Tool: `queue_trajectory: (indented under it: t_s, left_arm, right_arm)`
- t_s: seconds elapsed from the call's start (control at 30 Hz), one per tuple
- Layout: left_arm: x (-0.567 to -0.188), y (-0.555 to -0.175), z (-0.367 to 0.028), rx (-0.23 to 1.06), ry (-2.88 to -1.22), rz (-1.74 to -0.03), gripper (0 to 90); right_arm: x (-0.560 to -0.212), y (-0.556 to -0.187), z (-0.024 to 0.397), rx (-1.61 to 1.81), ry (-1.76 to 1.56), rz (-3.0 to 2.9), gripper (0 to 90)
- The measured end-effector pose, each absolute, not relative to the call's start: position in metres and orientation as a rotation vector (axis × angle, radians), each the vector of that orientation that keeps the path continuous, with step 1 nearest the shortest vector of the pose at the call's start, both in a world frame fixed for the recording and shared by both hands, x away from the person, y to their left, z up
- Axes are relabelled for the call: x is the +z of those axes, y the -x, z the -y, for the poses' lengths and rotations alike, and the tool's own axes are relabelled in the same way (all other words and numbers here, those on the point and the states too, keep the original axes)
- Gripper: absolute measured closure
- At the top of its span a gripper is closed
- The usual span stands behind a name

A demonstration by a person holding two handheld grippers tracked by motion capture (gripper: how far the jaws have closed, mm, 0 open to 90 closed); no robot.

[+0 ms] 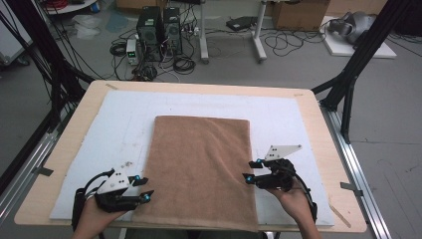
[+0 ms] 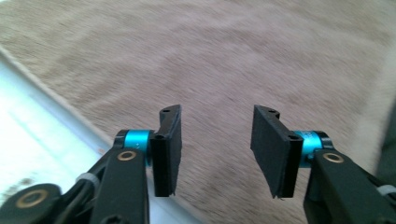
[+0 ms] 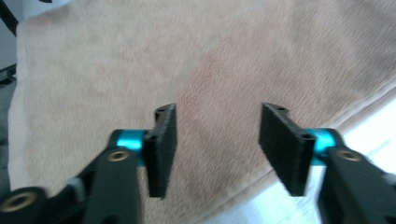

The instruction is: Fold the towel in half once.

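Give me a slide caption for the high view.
Two hand-held tongs, left and right, sit open at the near side edges of a brown terry towel lying flat on a white foam mat.

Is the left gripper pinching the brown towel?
Apart. In the left gripper view, the left gripper has both pads wide apart, with the towel lying flat beyond them and nothing between.

Lab, computer towers [image 1: 159,32], floor cables [image 1: 184,62], rig frame [image 1: 358,59]

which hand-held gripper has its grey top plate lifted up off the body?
The right hand-held gripper: its grey plate stands up toward the towel's right edge. The left hand-held gripper's lies low.
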State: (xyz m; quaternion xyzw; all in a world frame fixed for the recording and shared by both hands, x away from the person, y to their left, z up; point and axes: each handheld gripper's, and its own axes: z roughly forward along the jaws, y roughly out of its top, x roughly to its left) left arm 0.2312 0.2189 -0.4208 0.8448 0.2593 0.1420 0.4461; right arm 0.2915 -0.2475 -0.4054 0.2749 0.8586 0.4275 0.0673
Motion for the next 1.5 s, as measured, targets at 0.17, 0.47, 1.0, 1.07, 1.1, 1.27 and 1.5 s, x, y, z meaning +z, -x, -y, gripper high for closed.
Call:
queue_trajectory:
  t_s: [0.17, 0.47, 1.0, 1.07, 1.1, 1.27, 1.5]
  left_arm:
    - [-0.414, -0.242, -0.223, 0.362, -2.058, -0.675, 47.5]
    - [-0.404, -0.255, -0.221, 0.372, -2.034, -0.674, 42.7]
    - [-0.394, -0.267, -0.228, 0.374, -1.968, -0.718, 40.6]
    - [-0.39, -0.27, -0.23, 0.378, -1.95, -0.726, 40.7]
    - [-0.387, -0.272, -0.231, 0.387, -1.951, -0.725, 40.6]
    - [-0.379, -0.282, -0.232, 0.408, -1.95, -0.729, 40.6]
    - [-0.374, -0.291, -0.228, 0.413, -1.953, -0.724, 40.5]
  right_arm:
    - [-0.394, -0.299, 0.245, 1.296, -0.825, -2.556, 36.4]
    - [-0.383, -0.305, 0.24, 1.304, -0.811, -2.524, 28.6]
    - [-0.381, -0.308, 0.235, 1.327, -0.809, -2.514, 24.9]
    - [-0.38, -0.309, 0.234, 1.322, -0.8, -2.517, 24.9]
    - [-0.38, -0.309, 0.234, 1.319, -0.797, -2.517, 24.9]
    - [-0.375, -0.313, 0.232, 1.31, -0.779, -2.529, 26.4]
    - [-0.371, -0.318, 0.227, 1.298, -0.759, -2.533, 26.3]
